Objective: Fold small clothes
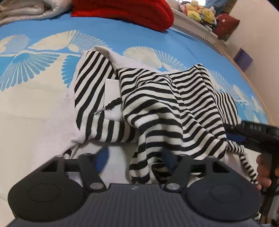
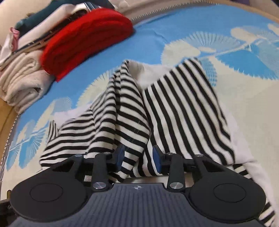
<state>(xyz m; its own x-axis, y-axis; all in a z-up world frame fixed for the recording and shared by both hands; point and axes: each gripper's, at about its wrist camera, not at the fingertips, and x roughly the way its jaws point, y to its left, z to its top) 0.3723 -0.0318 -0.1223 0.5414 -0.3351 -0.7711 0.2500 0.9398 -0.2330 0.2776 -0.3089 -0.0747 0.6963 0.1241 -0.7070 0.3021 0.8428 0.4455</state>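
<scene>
Lying: striped top [image 1: 157, 104] rumpled on the bed [image 1: 34, 108], its length running away from both grippers.
Right gripper [image 2: 138, 159]: pads part-way apart, a fold hanging between them; grip uncertain.
Left gripper [image 1: 136, 157]: spread wide, cloth draped over its right finger only.
Nearer: right gripper, judged.
Room: bare bed to the left; red knit [image 1: 125, 10] well beyond.

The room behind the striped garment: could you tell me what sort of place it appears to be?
Most likely a bedroom: the striped garment lies on a bed with a blue patterned bedspread, folded clothes are stacked nearby, and soft toys line a ledge.
</scene>
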